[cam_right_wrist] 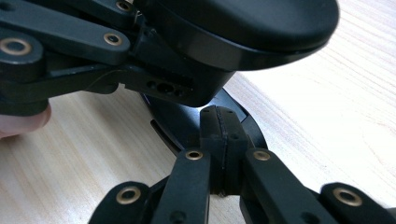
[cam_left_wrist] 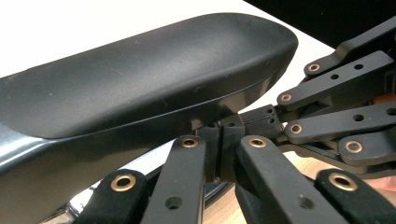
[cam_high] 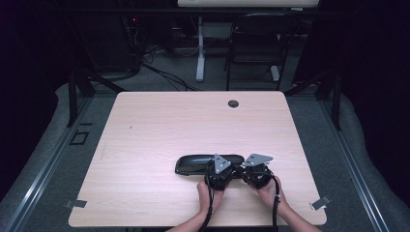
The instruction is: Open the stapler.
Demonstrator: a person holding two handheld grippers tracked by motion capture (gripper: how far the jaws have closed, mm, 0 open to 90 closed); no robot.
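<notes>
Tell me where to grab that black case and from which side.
Take the case at its lid's front edge near the right end, coming in low from the person's side. The lid stands lifted off the base there, so an overhanging lip is exposed. The left tongs and right tongs sit shut there.

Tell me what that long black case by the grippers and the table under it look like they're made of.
The black case looks like moulded plastic, though a coated shell can't be ruled out: its domed lid is matt with faint scuffs and a soft sheen, and a seam runs beneath it. The table looks like pale wood-grain laminate: fine straight lines, flat even surface, hardly any gloss.
</notes>
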